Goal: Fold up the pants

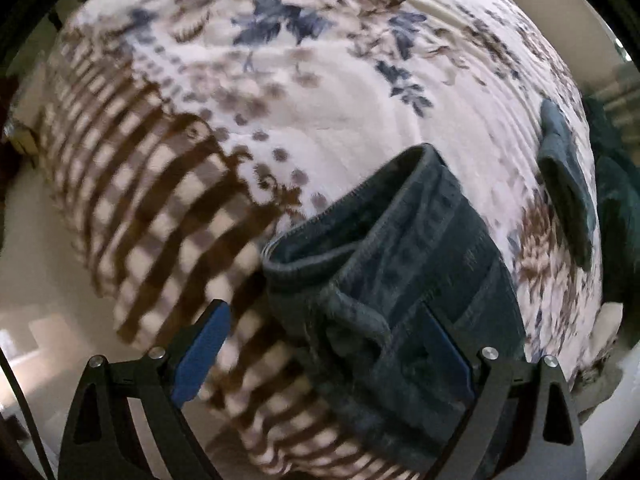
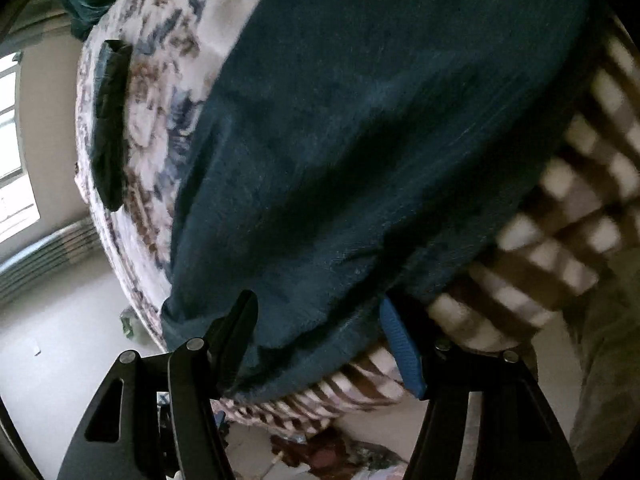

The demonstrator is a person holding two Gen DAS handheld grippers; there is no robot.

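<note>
Dark teal pants (image 1: 404, 280) lie on a bed with a floral and checked blanket (image 1: 280, 100). In the left wrist view the ribbed waistband end faces me, folded over. My left gripper (image 1: 328, 344) is open with its jaws either side of the waistband edge; the right blue pad (image 1: 444, 348) touches the cloth. In the right wrist view the pants (image 2: 360, 140) fill the middle. My right gripper (image 2: 320, 336) is open, its jaws straddling the near edge of the fabric at the bed's edge.
A small folded dark garment (image 1: 564, 176) lies on the blanket at the right; it also shows in the right wrist view (image 2: 110, 128). A dark teal heap (image 1: 616, 200) sits beyond it. Floor clutter (image 2: 328, 452) lies below the bed edge. A window (image 2: 12, 152) is at left.
</note>
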